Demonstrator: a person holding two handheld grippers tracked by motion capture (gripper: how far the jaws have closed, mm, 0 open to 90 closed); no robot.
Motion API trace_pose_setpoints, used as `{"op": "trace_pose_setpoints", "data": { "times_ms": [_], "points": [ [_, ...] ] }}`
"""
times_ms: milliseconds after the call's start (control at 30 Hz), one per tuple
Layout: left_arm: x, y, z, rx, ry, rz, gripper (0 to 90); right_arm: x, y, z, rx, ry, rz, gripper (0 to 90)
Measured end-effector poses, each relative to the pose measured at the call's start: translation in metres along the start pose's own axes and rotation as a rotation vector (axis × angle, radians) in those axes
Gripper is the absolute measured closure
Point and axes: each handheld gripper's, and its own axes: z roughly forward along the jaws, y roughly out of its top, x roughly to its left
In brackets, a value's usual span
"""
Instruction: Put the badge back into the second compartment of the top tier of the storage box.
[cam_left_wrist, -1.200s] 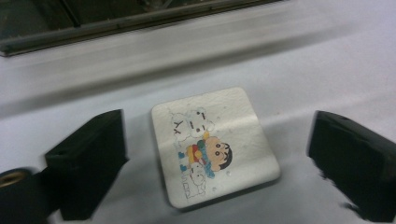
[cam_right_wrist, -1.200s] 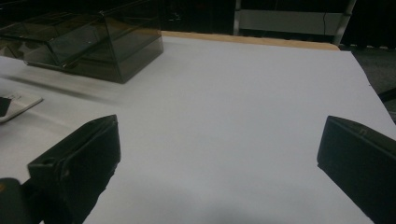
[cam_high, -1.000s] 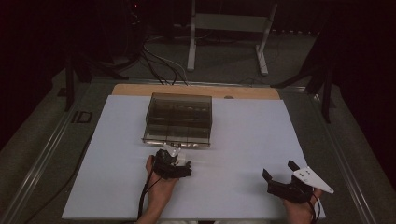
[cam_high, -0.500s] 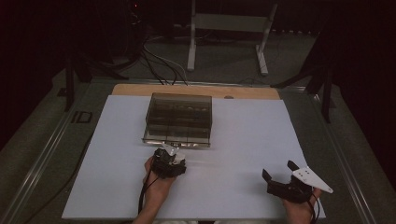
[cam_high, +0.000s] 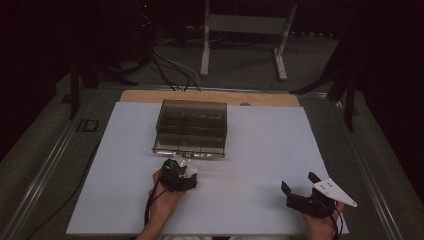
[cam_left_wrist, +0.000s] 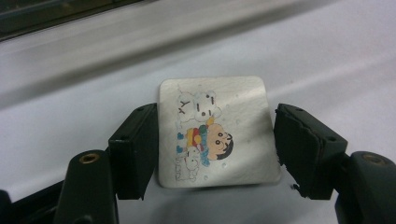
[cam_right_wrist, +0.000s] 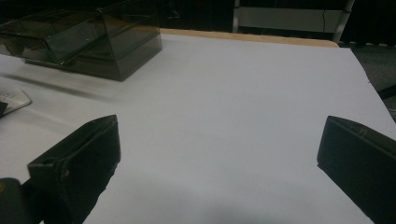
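Smooth white sheet (cam_high: 260, 150) covers the table; near the smoky clear plastic box (cam_high: 191, 127), the left gripper (cam_left_wrist: 212, 140) has just closed on a rounded-corner cartoon card (cam_left_wrist: 215, 130); the right gripper (cam_right_wrist: 217, 158) gapes empty.

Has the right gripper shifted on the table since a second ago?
No. The right gripper sits at the same spot near the white sheet's front right corner, jaws wide open.

On the small cartoon card (cam_left_wrist: 215, 133) the letters "XY" can be read at about ten o'clock of its face, beside the drawn figures.
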Motion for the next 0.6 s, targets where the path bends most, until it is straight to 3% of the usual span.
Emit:
{"op": "trace_pose_setpoints", "data": {
  "times_ms": [200, 600],
  "points": [
    [0.0037, 0.0024, -0.0004, 0.031, -0.023, 0.037, 34.4, 0.0002, -0.0001, -0.0001, 0.002, 0.000, -0.001, 0.0],
    [0.0064, 0.0022, 0.0011, 0.027, -0.043, 0.067, 34.3, 0.0021, -0.0004, 0.0011, 0.007, 0.002, -0.004, 0.0]
  ]
}}
